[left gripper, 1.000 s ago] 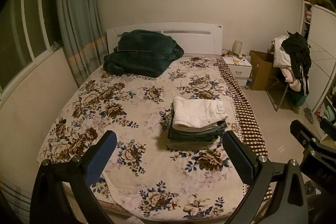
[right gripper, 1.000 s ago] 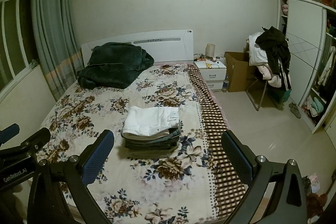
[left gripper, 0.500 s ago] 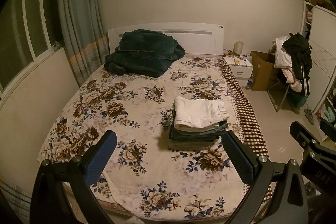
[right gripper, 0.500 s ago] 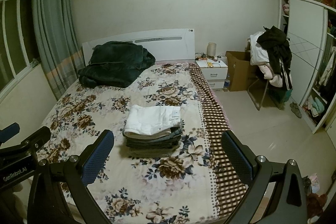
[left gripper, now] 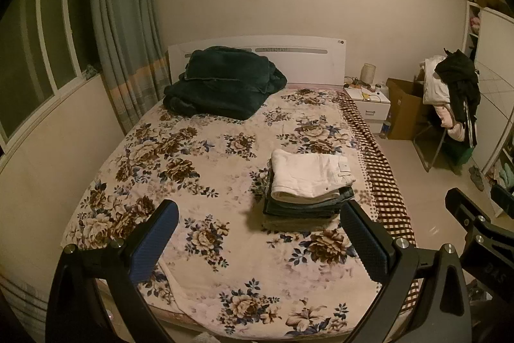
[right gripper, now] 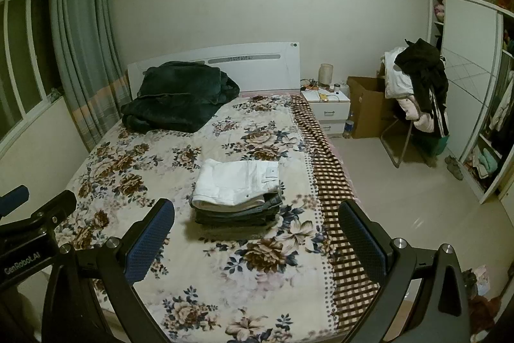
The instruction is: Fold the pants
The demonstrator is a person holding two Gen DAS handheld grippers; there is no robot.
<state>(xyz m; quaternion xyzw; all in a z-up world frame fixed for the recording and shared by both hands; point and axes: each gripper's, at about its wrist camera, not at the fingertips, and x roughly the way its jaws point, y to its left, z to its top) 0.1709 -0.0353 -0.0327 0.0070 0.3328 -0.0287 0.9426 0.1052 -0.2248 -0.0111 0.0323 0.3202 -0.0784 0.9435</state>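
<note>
**Folded pants stacked on the floral bed, both hand-held grippers spread and empty**

Left wrist view: the left hand-held gripper [left gripper: 260, 241] hangs above the foot of the bed [left gripper: 180, 188] with its black fingers spread wide, their blue dimpled pads [left gripper: 154, 243] gripping nothing. The bed wears a soft cream cover printed with brown and blue flowers, edged on the right by a brown checked strip. On its right half sits the pile of pants [left gripper: 308, 192]: a flat rectangular stack, white pair on top with a small label at one corner, dark denim layers beneath, edges roughly squared. A plush dark green blanket [left gripper: 225, 82], loosely bundled, lies against the white headboard.

Right wrist view: the right hand-held gripper [right gripper: 257, 238] is likewise spread and empty, textured pads facing inward. The pile of pants [right gripper: 236, 192] lies mid-bed, beyond the left finger. A white nightstand [right gripper: 327, 108] and a cardboard box [right gripper: 366, 108] stand beside the bed on pale glossy floor.
</note>
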